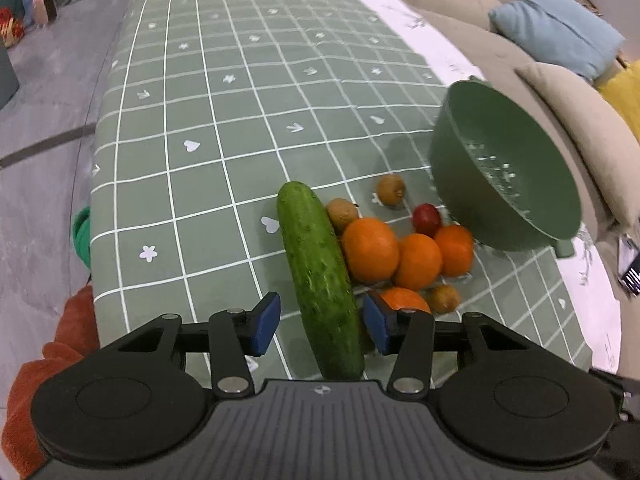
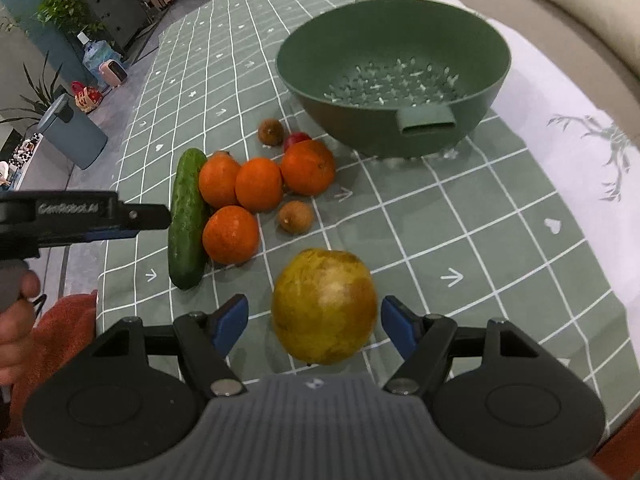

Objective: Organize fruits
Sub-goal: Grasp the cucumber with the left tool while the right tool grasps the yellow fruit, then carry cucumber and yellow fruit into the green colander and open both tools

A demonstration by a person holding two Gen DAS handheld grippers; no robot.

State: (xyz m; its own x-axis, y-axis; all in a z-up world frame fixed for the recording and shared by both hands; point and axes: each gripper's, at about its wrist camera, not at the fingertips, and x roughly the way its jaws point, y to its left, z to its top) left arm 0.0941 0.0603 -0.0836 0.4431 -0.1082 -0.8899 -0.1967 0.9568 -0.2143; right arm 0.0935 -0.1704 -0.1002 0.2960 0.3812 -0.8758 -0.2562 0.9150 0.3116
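I see the long bumpy green cucumber point(image 1: 320, 280) lying on the green checked tablecloth point(image 1: 200, 120) against a cluster of round oranges point(image 1: 370, 250), running between my left gripper's point(image 1: 322, 324) spread blue pads — neither touches it. My right gripper point(image 2: 314, 326) is spread too, around a mottled yellow round fruit point(image 2: 324, 306), pads apart from it — the perforated green plastic colander point(image 2: 394, 76) stands beyond.

Soft even indoor light, faint shadows, no real glare; heavy fisheye warp at edges, corners kinda mushy.
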